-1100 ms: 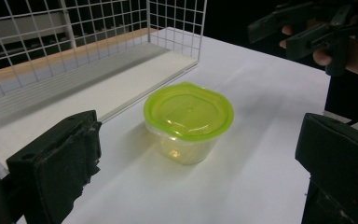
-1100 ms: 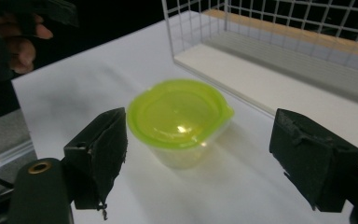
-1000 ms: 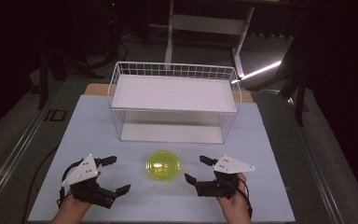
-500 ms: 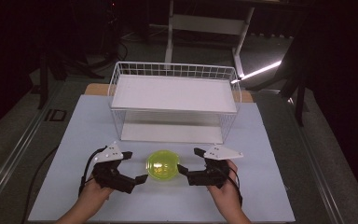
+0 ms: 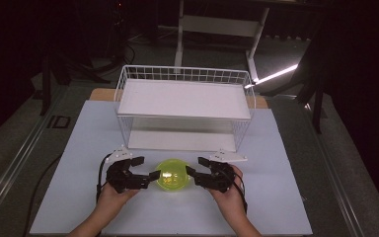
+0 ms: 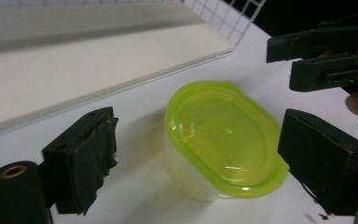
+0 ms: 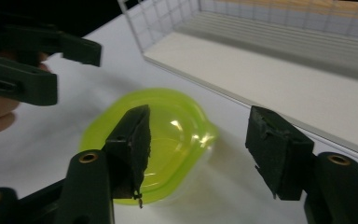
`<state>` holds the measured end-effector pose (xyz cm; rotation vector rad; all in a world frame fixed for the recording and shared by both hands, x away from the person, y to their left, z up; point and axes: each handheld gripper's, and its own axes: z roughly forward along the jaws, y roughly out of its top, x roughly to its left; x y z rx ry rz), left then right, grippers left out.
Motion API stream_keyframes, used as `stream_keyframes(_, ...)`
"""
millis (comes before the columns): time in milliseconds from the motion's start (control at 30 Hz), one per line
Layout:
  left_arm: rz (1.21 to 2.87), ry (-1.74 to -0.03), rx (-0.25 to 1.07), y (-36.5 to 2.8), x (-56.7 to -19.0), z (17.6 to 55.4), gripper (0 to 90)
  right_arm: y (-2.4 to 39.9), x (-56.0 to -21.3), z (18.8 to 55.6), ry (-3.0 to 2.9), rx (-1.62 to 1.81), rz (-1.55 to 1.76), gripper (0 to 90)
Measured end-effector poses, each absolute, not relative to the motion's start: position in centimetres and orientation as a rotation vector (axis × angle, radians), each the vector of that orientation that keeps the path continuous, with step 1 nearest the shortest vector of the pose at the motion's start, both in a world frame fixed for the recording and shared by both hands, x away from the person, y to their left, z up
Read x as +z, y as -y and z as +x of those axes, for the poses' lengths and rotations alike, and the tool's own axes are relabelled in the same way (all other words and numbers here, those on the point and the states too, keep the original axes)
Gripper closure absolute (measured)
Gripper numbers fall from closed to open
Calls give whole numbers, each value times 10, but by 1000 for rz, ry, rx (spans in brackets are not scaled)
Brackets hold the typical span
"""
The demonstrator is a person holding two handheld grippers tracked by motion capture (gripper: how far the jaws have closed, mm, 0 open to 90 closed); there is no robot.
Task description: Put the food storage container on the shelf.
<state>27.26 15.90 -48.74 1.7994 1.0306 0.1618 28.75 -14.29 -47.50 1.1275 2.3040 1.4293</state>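
Observation:
A yellow-green lidded container (image 5: 171, 175) sits on the white table top, in front of the wire rack. My left gripper (image 5: 148, 168) is open just left of it, with the tip of one jaw at its rim. My right gripper (image 5: 195, 166) is open just right of it. In the left gripper view the container (image 6: 221, 135) lies between my own spread pads (image 6: 86, 158), while the other gripper (image 6: 317, 51) is beyond it. In the right gripper view the container (image 7: 177, 121) lies partly behind my left pad (image 7: 133, 140), tilted off centre.
A white wire rack (image 5: 185, 74) with two white shelves stands behind the container, mid-table. The white table top (image 5: 286, 197) stretches to both sides. Dark floor, a cable and stand legs surround the table.
Both grippers have moved inward and forward from the table's front corners to either side of the container. The container has stayed put.

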Motion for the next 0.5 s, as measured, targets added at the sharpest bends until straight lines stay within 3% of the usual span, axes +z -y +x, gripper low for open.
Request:
stream_keyframes(133, 1790, -1086, 132, -159, -495, 274, 162, 140, -481, 290, -2315, 1396, 1150, 432)
stream_keyframes(267, 1766, -1131, 115, -162, -500, 275, 287, 135, -492, 296, -2335, 1373, 1206, 475)
stream_keyframes(500, 1794, -1202, 40, -156, -508, 275, 365, 132, -500, 295, -2368, 1341, 1248, 508)
